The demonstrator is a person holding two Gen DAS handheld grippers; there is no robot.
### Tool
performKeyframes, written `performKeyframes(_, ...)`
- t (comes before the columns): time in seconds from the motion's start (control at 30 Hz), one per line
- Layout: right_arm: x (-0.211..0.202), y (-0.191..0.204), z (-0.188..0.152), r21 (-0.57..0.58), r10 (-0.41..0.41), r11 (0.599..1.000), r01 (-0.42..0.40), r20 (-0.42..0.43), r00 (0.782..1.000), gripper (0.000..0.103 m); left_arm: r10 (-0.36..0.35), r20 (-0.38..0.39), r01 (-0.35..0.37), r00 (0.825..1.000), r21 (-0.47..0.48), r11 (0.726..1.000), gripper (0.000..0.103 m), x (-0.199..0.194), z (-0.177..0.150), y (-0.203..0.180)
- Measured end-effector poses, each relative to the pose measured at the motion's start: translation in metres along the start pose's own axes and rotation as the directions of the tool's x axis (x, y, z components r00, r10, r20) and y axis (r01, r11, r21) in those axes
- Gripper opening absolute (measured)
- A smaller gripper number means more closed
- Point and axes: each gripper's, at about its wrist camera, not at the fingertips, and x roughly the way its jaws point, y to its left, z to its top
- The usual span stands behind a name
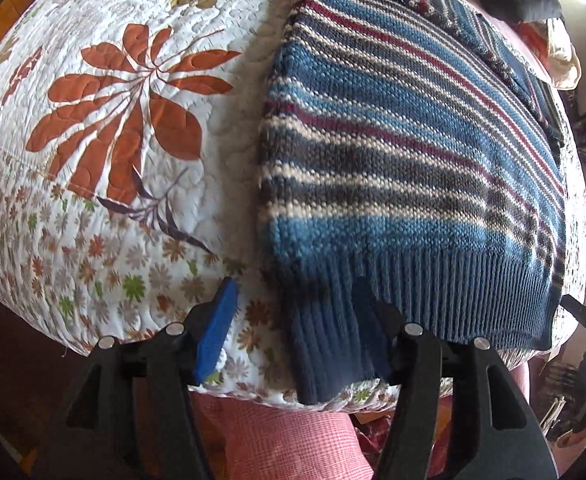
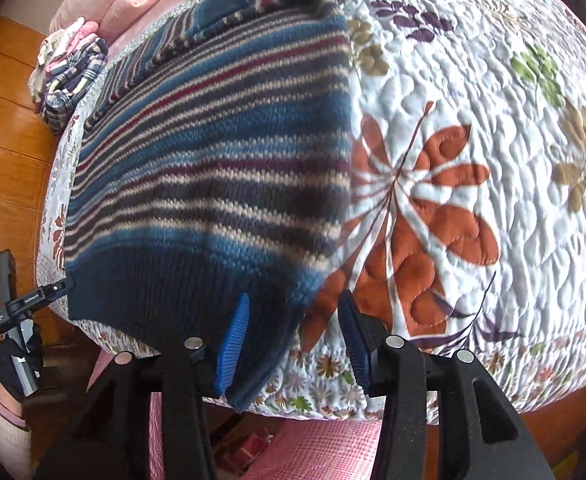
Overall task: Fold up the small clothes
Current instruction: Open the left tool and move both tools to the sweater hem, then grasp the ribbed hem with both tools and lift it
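Landmark: white quilted bedspread with rust-orange leaf prints and a border of small flowers [image 1: 141, 92], covering the bed.
Sweater: blue knitted sweater with cream, grey and maroon stripes and a dark ribbed hem [image 1: 413, 152] lies flat on the bedspread, its hem reaching the bedspread's near edge; the sides look folded in, so it forms a long panel running away from that edge.
Left gripper: black two-finger gripper with blue pads [image 1: 293, 332], at the bedspread's near edge; jaws apart, with the sweater's left hem corner hanging over the edge between them, nothing clamped.
Right gripper: second black gripper with blue pads [image 2: 293, 340], also at the near edge; jaws apart on either side of the sweater's right hem corner, not closed on it.
Hand: a black-gloved hand [image 2: 19, 356] holds the left gripper's handle, off the bedspread's near-left corner.
Other clothes: a pile of plaid and pale clothes [image 2: 71, 76] sits at the bedspread's far side, beyond the sweater.
Below the edge: pink checked cloth [image 1: 285, 436] under the bedspread's near border.
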Motion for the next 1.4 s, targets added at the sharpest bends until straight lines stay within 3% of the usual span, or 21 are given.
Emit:
performKeyframes(0.17,0.005,0.012,-0.015,-0.016,-0.015,1.000,0.015,-0.024,1.000,0.047,-0.006,0.009,0.006,1.000,-0.017,1.000,0.061,0.000,-0.009,-0.004)
performKeyframes(0.43,0.013,0.026,-0.034,-0.004,-0.043,0.999,0.043,-0.003,0.999,0.043,-0.169,-0.051,0.168,0.984,-0.029,0.985,0.059,0.006,-0.021,0.000)
performKeyframes(0.47,0.015,0.029,-0.033,0.000,-0.054,0.999,0.054,0.004,0.999,0.041,-0.190,-0.054,0.188,0.980,-0.036,0.981,0.054,0.007,-0.021,0.001)
performKeyframes(0.53,0.015,0.031,-0.032,0.010,-0.028,1.000,0.028,0.003,1.000,0.013,-0.186,-0.064,0.184,0.980,-0.038,0.982,0.038,0.010,-0.024,0.001)
performKeyframes(0.57,0.016,0.034,-0.030,0.016,-0.007,1.000,0.007,0.003,1.000,0.012,-0.177,-0.063,0.175,0.982,-0.031,0.984,0.025,0.010,-0.025,0.001)
performKeyframes(0.63,0.011,0.039,-0.028,-0.010,0.006,1.000,-0.006,0.013,1.000,0.010,-0.232,-0.061,0.228,0.971,-0.067,0.971,0.009,0.010,-0.021,0.002)
performKeyframes(0.77,-0.011,0.038,-0.022,-0.015,0.106,0.994,-0.106,0.048,0.993,0.010,-0.315,-0.013,0.311,0.949,-0.122,0.943,0.007,-0.005,-0.020,0.005)
performKeyframes(0.9,-0.044,0.027,-0.011,0.012,0.238,0.970,-0.241,0.112,0.965,0.009,-0.396,0.079,0.402,0.915,-0.096,0.911,0.007,-0.042,-0.009,0.003)
performKeyframes(1.07,-0.065,0.020,0.025,0.023,0.294,0.953,-0.301,0.158,0.943,0.009,-0.427,0.178,0.444,0.886,-0.066,0.894,0.007,-0.075,0.023,-0.003)
performKeyframes(1.4,-0.029,0.007,0.119,0.099,0.302,0.944,-0.314,0.117,0.946,0.009,-0.403,0.174,0.426,0.898,-0.123,0.896,0.007,-0.035,0.103,-0.018)
